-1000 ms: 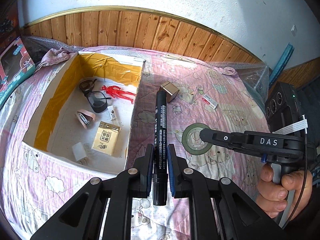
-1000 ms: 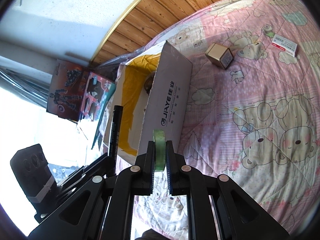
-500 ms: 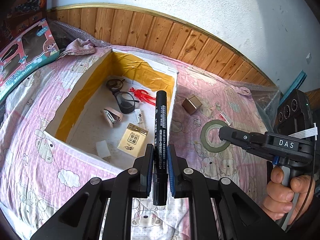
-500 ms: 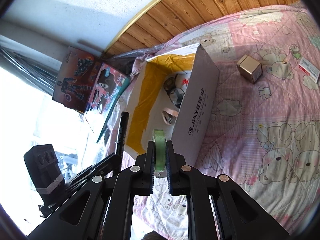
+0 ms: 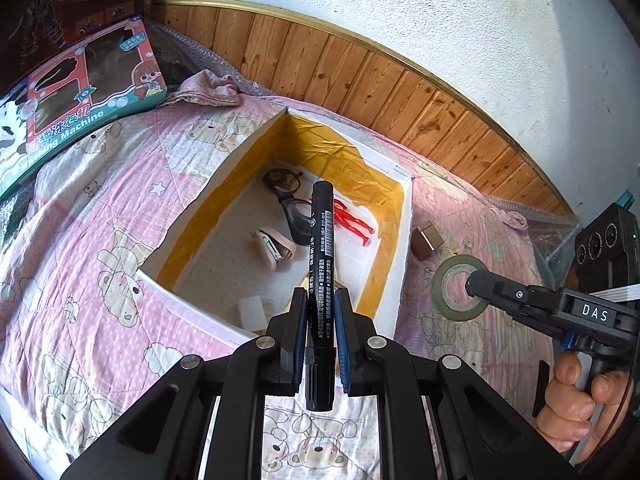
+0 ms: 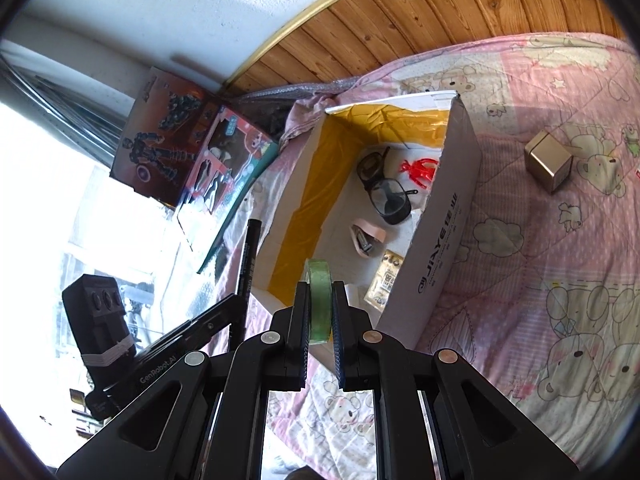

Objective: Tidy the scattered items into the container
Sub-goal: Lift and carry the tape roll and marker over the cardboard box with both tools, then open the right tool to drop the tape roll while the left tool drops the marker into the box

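While its jaws clamp a black marker pen (image 5: 321,276) at lower centre, the left gripper (image 5: 320,336) hangs above the open white cardboard box with yellow-taped inner walls (image 5: 401,240) at mid-frame. Right of the box, a small gold cube (image 5: 427,241) lies on the pink bear-print quilt (image 5: 100,240). Further right, the right gripper (image 6: 320,328) pinches a green tape roll (image 5: 460,288).
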### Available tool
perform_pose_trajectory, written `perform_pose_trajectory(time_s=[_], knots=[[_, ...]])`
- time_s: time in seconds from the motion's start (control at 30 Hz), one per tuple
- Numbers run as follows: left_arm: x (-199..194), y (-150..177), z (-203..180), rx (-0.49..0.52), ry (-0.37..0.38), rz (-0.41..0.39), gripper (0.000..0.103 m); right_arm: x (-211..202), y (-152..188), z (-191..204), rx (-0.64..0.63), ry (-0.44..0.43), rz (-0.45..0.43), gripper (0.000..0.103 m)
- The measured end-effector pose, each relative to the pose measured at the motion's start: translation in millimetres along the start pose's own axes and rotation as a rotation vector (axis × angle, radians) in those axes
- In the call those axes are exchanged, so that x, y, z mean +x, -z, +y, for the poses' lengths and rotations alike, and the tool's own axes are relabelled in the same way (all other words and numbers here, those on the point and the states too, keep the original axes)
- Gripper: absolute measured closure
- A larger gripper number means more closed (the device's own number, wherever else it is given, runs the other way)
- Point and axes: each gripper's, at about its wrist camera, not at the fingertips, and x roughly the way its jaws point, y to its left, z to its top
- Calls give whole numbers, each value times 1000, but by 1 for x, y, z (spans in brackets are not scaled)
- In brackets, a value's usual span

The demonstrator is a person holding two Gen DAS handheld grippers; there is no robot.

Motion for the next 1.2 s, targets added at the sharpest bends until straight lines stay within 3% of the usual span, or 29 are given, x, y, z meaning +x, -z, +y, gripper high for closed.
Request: perform_pose_trajectory(time_s=[0.53, 1.13, 1.2], knots=[[42, -26, 27, -55, -59, 39, 89, 46, -34, 23, -81, 16, 59, 92], [96, -46, 42, -56, -106, 129, 89, 107, -46, 37, -246, 209, 154, 92], [101, -47, 45, -55, -109, 131, 89, 113, -46, 37, -262, 214, 146, 87]])
